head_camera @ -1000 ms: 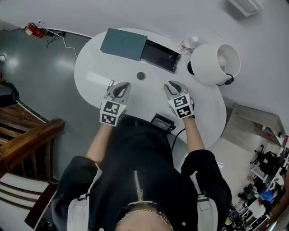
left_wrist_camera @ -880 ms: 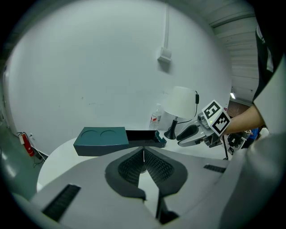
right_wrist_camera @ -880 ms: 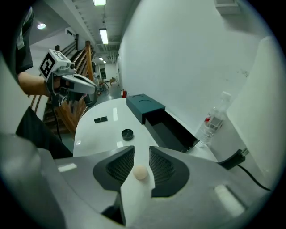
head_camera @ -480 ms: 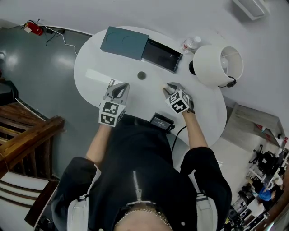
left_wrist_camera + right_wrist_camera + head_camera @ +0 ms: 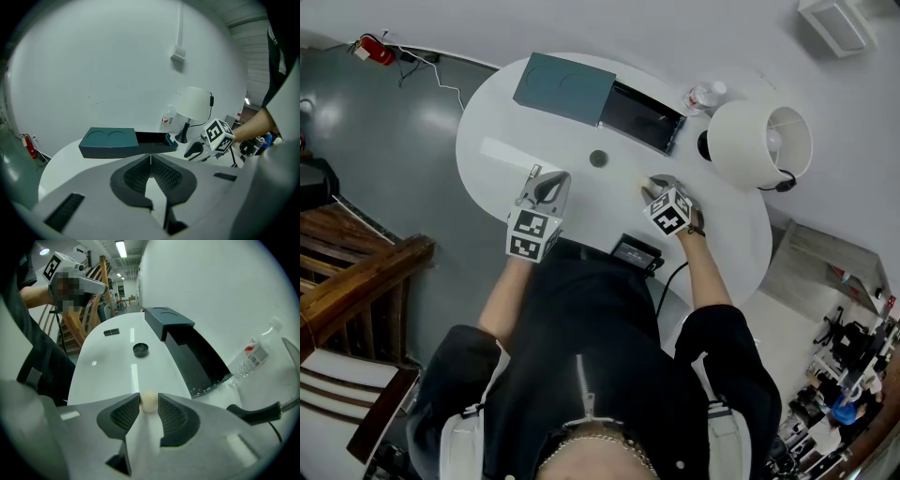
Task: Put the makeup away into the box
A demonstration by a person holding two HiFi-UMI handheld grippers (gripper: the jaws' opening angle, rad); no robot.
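Near the right side of the worktop, the right gripper points steeply down with its jaws parted around a small cream ball, which sits on the surface between the two tips. The pads stand close on either side with no sign yet of squeezing, so this reads as the set-up for a pick, and the gripper counts as released. The steep angle probably lets the tips reach low around so small a thing. At the far side the box lies with its lid slid aside and its black drawer bared, presumably so that makeup can be dropped straight in. The ball is well apart from it, and a dark round pot also waits on the worktop between the grippers and the box. The left gripper is clenched on nothing, tips together, and hangs above the near edge, likely parked out of the way. Compared with a second ago, the right gripper has sunk toward the worktop and tipped further downward. Its jaws have just been opening, with the ball now between them. The left gripper, box and pot lie as they did.
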